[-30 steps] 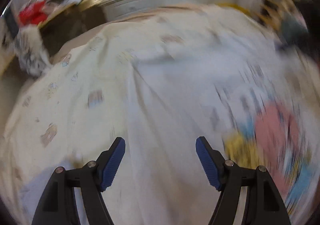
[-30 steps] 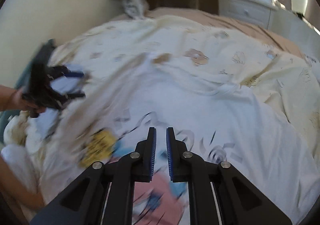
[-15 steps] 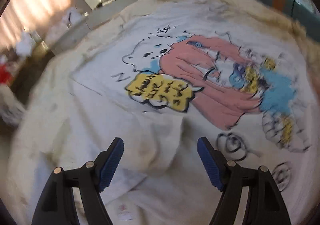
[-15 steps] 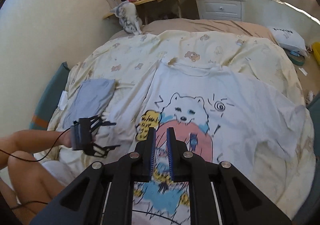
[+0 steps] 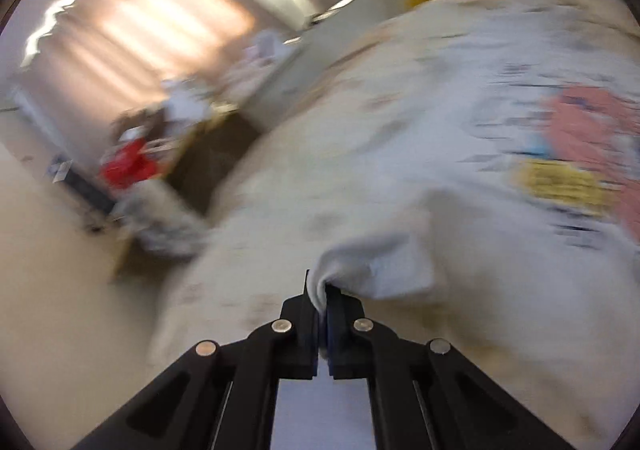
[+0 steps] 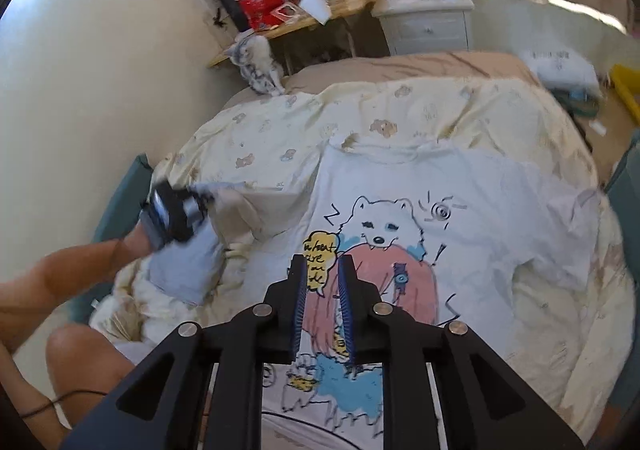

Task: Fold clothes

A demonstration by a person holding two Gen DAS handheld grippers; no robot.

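Judging from how the cloth lies, the folding has only just begun. At the far left of the right wrist view, the left gripper (image 6: 188, 206) has its fingers pinched together on a fold of white cloth, which looks like the left sleeve of the T-shirt (image 6: 460, 186), drawn up off the bed. The left wrist view, though blurred, shows the same thing close up: the two black fingers are clamped on a bunched edge of white fabric, with the shirt's pink and yellow print off to the right. A pale grey-blue garment (image 6: 184, 270) lies crumpled just below that gripper, near the person's arm (image 6: 60, 270); it is not folded either, as far as can be told.

Toward the middle, the T-shirt lies front up and spread nearly flat on the cream quilt (image 6: 400, 110), collar toward the far end of the bed, its dog print fully open to view. No crease or fold line crosses the body yet.

Over the lower print hangs the right gripper (image 6: 322, 310), its fingers a little apart and opening, with nothing between them; it seems to be above the cloth, not on it.

At the right, the other sleeve lies loose and rumpled on the quilt, untouched. Both sleeve folds and the body folds appear still to be done.
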